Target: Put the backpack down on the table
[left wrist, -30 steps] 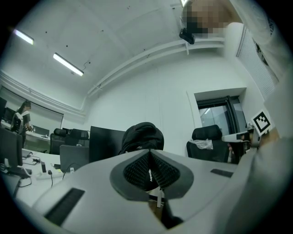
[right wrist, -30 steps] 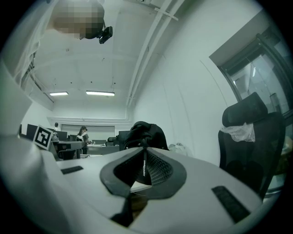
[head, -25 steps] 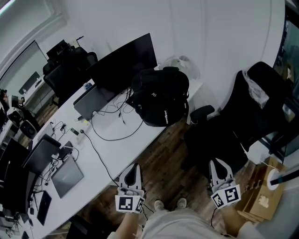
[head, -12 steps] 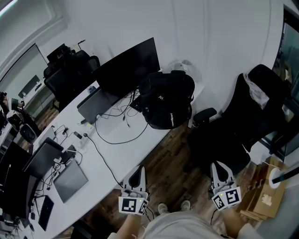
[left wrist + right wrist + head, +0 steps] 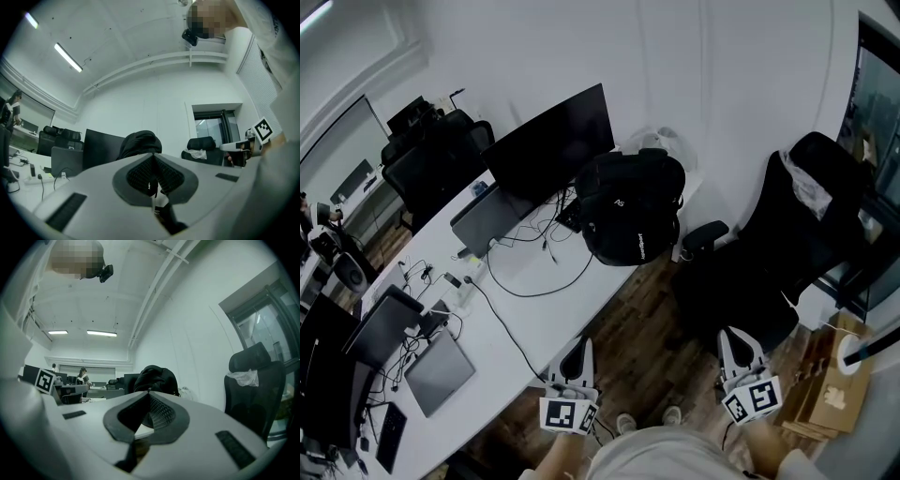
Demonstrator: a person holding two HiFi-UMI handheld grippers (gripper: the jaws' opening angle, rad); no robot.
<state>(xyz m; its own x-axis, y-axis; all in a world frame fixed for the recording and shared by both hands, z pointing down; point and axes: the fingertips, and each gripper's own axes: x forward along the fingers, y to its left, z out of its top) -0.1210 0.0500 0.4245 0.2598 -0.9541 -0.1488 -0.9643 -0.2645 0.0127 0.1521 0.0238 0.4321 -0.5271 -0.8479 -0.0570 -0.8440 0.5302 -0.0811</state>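
Right gripper (image 5: 737, 339) just closed empty, left gripper (image 5: 578, 350) shut empty; shoes (image 5: 623, 424) show only in head view.

Backpack (image 5: 630, 208) on table (image 5: 534, 309), beside monitor (image 5: 551, 141)

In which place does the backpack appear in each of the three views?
Head view: backpack on the table's right end, upper centre.
Left gripper view: backpack at centre, before the white wall.
Right gripper view: backpack at centre too.
Shared landmark: the black chair, right of the backpack in every view.
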